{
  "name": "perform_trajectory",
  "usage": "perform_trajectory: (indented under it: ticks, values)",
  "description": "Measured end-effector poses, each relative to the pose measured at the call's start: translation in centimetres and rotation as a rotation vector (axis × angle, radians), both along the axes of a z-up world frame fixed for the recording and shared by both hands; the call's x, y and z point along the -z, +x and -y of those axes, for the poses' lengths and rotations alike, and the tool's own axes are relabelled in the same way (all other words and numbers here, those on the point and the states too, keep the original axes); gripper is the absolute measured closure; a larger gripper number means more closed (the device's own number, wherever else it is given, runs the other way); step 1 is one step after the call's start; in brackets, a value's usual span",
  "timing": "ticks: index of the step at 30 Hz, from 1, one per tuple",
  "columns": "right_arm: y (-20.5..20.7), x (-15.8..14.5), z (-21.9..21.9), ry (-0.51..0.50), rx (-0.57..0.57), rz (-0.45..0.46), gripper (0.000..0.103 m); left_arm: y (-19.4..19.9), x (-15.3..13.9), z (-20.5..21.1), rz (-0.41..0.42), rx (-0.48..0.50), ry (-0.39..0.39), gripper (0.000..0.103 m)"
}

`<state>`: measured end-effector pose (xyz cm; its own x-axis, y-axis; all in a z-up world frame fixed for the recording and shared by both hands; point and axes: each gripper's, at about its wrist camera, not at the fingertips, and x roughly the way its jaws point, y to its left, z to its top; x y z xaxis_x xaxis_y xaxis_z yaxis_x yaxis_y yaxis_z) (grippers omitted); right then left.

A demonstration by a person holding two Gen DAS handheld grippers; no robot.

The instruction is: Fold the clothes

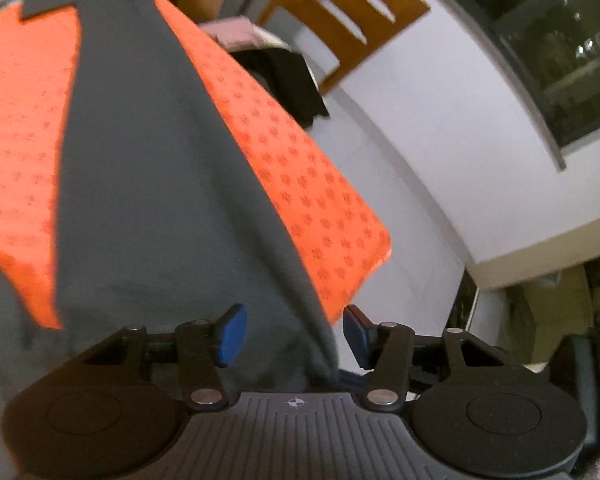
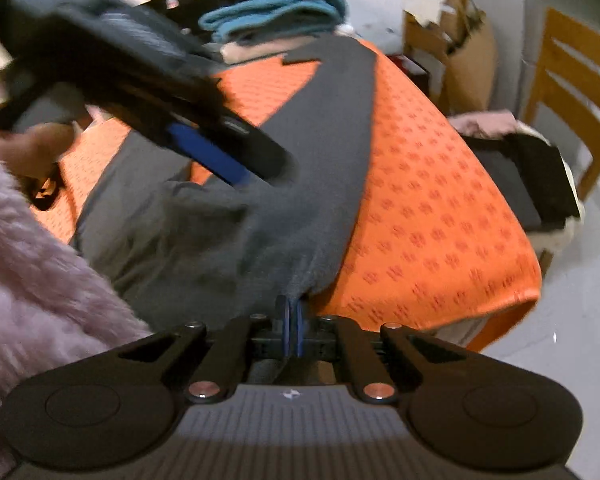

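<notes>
Pinching a bunched edge of the grey garment (image 2: 236, 236), the right gripper (image 2: 293, 322) has its blue pads pressed together on the cloth at the near edge of the table. The left gripper (image 1: 290, 334) has its fingers apart, with a fold of the same grey cloth hanging between them but not clamped; from the right wrist view it hovers tilted above the garment.

The one grey garment lies lengthwise on the orange tablecloth (image 2: 432, 208), rumpled near the grippers and flatter farther off, so the folding looks barely begun: no neat crease shows yet, and the halving and squaring remain.

Farther back sits one stack of folded clothes (image 2: 276, 12), a teal piece on top. A dark pile (image 2: 516, 176) rests on a seat beside the table, near one wooden chair (image 2: 576, 80).
</notes>
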<state>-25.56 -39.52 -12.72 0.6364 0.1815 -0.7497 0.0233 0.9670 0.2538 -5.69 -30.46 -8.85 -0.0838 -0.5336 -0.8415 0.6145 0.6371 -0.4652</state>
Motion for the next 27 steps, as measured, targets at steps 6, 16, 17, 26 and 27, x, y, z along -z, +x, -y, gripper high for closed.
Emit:
perform_trajectory:
  ticks: [6,16,17,26,27]
  values:
    - [0.0,-0.7,-0.9,0.022,-0.076,0.049,0.099,-0.3,2.2,1.4,-0.029,-0.003,0.074,0.099]
    - [-3.2,2.4,2.9,0.075,0.001,0.004,0.094,-0.4,1.1,0.1,0.019,-0.035,0.068,0.099]
    - [-3.4,2.8,3.2,0.075,0.002,-0.003,0.094,-0.4,0.9,0.1,0.027,-0.03,0.064,0.099]
    - [-1.1,6.0,3.3,0.232,-0.107,0.016,0.077,-0.8,-0.8,0.9,0.097,0.019,0.029,0.099]
    - [-1.2,6.1,3.2,0.248,-0.115,0.015,0.1,-0.8,-0.9,1.1,0.102,0.025,0.026,0.099]
